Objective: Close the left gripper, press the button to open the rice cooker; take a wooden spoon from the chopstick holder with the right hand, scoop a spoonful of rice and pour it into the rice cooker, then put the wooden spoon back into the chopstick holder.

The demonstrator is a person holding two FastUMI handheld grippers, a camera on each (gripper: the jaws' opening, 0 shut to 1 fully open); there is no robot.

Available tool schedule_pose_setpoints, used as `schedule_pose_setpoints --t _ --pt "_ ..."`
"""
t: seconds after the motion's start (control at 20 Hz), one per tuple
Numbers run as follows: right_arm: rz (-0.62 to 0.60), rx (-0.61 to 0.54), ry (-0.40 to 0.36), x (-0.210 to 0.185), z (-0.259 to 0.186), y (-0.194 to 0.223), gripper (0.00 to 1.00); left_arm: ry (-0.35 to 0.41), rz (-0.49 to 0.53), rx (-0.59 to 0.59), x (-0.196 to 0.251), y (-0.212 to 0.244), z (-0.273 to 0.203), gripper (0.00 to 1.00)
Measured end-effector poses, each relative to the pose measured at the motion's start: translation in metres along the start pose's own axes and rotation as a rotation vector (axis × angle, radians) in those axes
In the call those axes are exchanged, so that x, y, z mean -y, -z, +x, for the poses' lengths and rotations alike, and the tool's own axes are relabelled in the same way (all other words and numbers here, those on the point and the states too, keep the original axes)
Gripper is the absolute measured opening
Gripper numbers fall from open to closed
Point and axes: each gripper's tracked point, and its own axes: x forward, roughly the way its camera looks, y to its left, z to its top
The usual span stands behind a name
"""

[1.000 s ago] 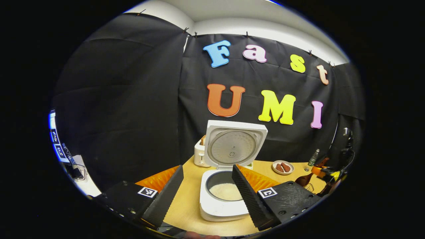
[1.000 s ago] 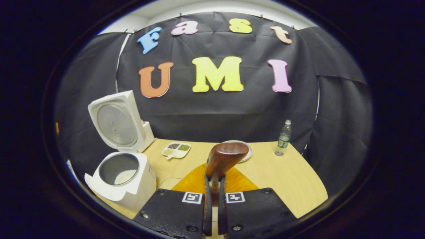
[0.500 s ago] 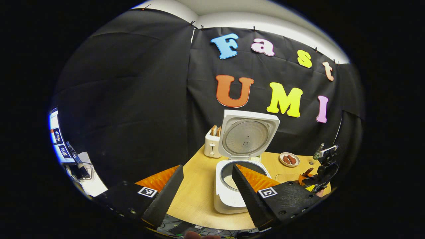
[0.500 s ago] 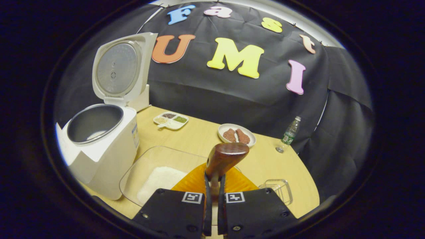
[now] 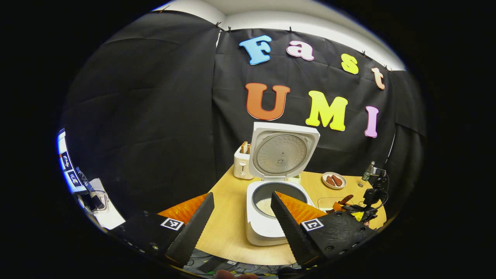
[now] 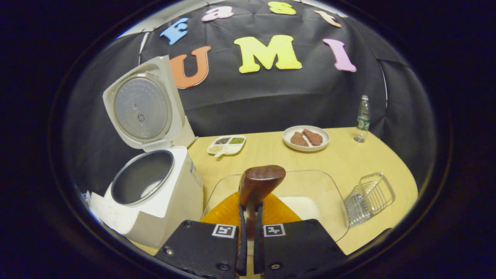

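Wooden spoon point(image 6: 259, 182) clamped in right gripper point(image 6: 250, 232), above rice tray point(image 6: 329, 193).
Left gripper point(image 5: 242, 221) wide apart, holding nothing, before open rice cooker point(image 5: 271, 209).

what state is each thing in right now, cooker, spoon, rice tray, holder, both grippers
rice cooker: lid up, some rice in the pot
wooden spoon: clamped in the right gripper, bowl up
clear tray: on the table, rice inside
wire chopstick holder: on the table by the tray, nothing seen in it
left gripper: jaws apart, holding nothing
water bottle: upright, capped

One rice cooker point(image 6: 155, 193), one wooden spoon point(image 6: 259, 182)
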Motion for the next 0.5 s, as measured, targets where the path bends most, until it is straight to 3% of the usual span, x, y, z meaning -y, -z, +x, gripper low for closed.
schedule_pose_setpoints --t 0.2,0.5 --pt "0.275 -0.060 -0.052 0.007 -0.004 -0.004 0.12 -0.013 -0.019 -0.003 -0.002 0.003 -0.005 0.95" --pt "0.656 -0.054 -0.085 0.049 -0.018 -0.020 0.12 -0.009 -0.022 0.016 0.007 -0.001 -0.006 0.95"
